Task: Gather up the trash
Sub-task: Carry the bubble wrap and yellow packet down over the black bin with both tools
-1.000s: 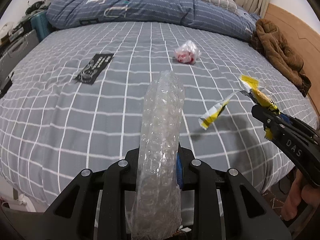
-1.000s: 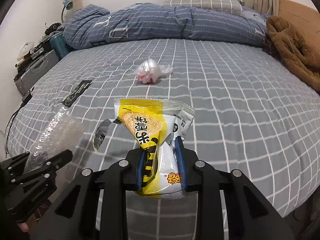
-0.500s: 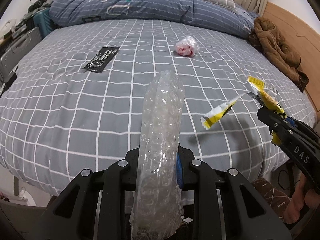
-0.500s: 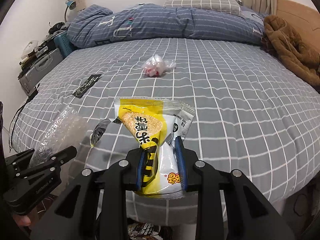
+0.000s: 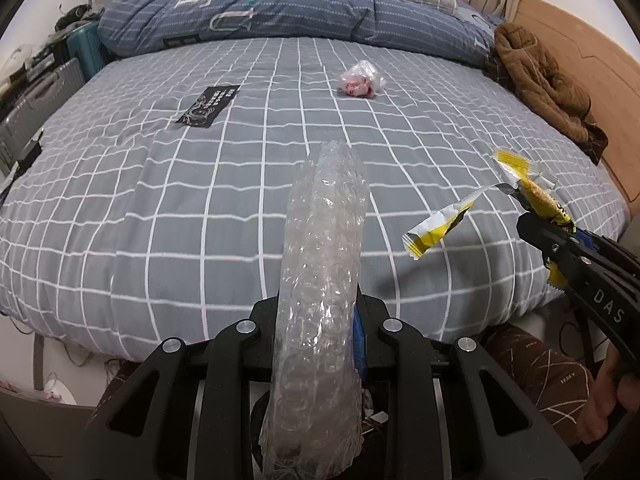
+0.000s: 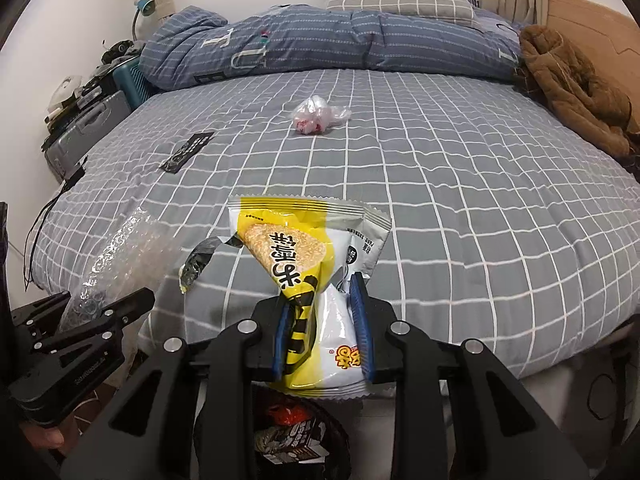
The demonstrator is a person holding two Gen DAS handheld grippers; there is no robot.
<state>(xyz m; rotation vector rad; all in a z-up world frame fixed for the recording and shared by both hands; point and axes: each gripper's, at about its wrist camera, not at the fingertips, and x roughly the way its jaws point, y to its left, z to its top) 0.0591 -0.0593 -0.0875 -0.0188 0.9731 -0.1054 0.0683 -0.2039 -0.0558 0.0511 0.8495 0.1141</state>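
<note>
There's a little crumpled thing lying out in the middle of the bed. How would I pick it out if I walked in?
Start at the grey bedspread with white grid lines, then look toward the rolled blue striped duvet at its far end. Just short of it lies a small crumpled clear plastic bag with red print. The only other loose piece, the flat black rectangular packet, is dark and flat, not puffy.

Right tool clamping yellow snack wrapper, grey checked bed beyond
</note>
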